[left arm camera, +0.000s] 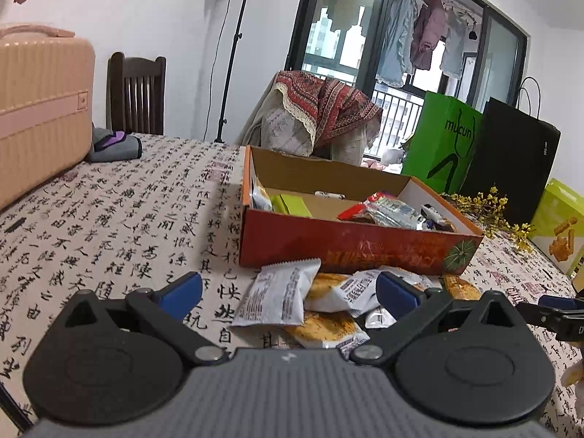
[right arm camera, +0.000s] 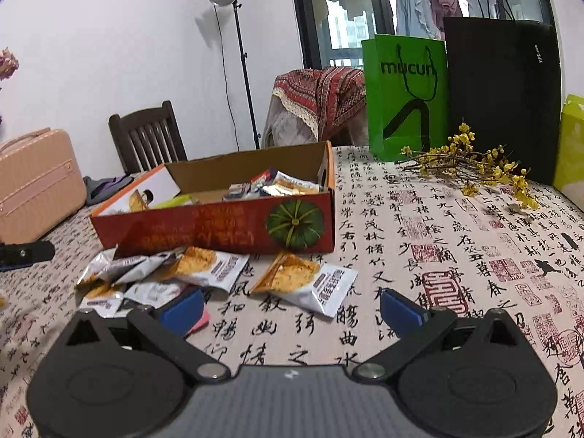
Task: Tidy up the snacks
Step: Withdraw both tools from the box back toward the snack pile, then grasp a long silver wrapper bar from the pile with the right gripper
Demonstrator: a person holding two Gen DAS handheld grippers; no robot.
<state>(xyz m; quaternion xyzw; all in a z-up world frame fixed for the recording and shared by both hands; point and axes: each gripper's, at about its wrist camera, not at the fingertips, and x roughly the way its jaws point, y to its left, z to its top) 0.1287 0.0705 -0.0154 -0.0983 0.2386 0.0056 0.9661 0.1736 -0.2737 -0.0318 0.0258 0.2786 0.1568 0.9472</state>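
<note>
- The jaws of both grippers are seen spread wide, with nothing held between them; the left gripper (left arm camera: 289, 292) is poised over a heap of snack packets (left arm camera: 310, 303), and the right gripper (right arm camera: 292, 308) is aimed at a single packet (right arm camera: 310, 281) lying apart from the heap.
- The packets are found on the desk (right arm camera: 419, 241), just in front of the red box (right arm camera: 226, 228), in which several other snacks are already lodged.
- Each packet is judged light and soft: a thin foil pillow, likely puffed with air, with a crisp cracker inside that could be crushed.
- The foil is expected to be slippery, and a packet may slide across the cloth when nudged.
- A hold is best taken across a flat sealed end or a raised corner, where the crimped edge offers purchase and the contents are spared.
- Overlapping packets in the heap may be dragged along if a lower one is seized.
</note>
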